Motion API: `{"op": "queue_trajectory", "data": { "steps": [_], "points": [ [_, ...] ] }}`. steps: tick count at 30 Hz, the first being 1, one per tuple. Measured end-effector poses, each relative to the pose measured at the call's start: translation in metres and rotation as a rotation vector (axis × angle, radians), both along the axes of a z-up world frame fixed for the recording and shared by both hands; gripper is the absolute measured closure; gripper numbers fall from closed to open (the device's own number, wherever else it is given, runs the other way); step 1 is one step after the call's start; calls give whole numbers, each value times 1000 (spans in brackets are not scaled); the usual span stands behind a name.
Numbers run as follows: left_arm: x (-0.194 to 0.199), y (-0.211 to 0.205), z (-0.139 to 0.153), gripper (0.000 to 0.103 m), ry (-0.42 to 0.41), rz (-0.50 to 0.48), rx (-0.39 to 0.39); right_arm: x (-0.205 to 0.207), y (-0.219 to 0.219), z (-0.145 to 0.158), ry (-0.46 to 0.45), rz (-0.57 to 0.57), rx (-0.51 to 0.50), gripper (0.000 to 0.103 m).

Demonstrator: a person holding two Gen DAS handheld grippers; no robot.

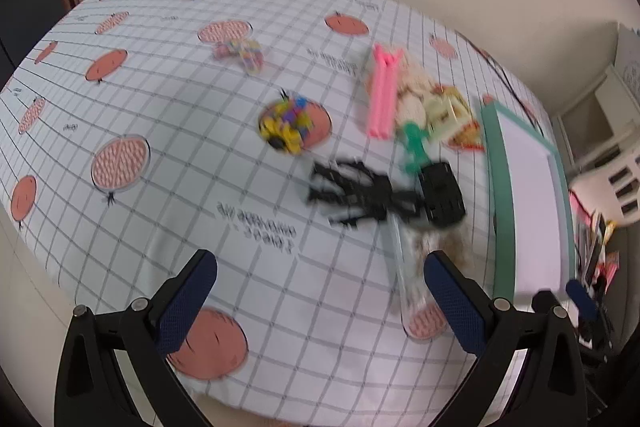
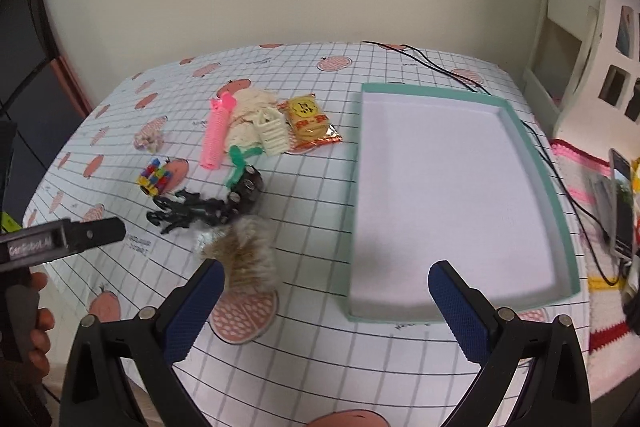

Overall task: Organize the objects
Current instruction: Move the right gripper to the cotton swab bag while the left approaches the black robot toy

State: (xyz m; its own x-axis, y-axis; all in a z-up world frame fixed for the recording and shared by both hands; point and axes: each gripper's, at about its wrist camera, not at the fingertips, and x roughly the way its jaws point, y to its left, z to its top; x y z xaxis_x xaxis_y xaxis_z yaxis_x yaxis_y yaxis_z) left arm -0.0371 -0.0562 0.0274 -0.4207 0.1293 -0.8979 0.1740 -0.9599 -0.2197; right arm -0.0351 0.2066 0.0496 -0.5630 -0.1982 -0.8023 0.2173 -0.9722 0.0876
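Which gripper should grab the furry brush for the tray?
Probably right: the right gripper, open, has the furry brush beside its left finger and the empty tray just ahead.

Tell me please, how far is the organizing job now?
Nothing looks done: the green tray is empty. Nothing is in hand; the left gripper and right gripper are both open. Left: the pink roller, snack packet, black toy and others on the table.

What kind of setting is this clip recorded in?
Most likely a home room: a table under a fruit-print grid tablecloth, a white shelf unit against the wall, and a crocheted cloth beside it.
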Motion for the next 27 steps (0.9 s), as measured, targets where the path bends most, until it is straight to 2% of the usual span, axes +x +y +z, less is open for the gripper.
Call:
{"op": "queue_trajectory", "data": {
  "steps": [2,3,5,8,11,13,19,27],
  "points": [
    [-7,-9,-1,0,22,20,-8,-2,-5,0,6,7,-4,0],
    [-10,-14,-1,0,34,69,-7,-3,-9,-1,8,14,-2,0],
    [-16,-21,-5,0,37,80,-2,-7,-15,-3,1,40,-7,0],
    [-25,-20,-16,0,-15,47,-32,-10,-31,-10,-22,85,-10,0],
    [-28,-18,-25,0,-69,25,-7,-9,-51,-19,-33,147,5,0],
    [-30,-11,-29,0,-91,7,-33,-8,-63,-25,-40,183,23,0],
    [-39,9,-30,0,-80,-82,-169,-13,-85,-44,-80,244,59,0],
    [-44,16,-42,0,-126,-145,-209,-19,-97,-72,-145,268,116,0]
  ]
}}
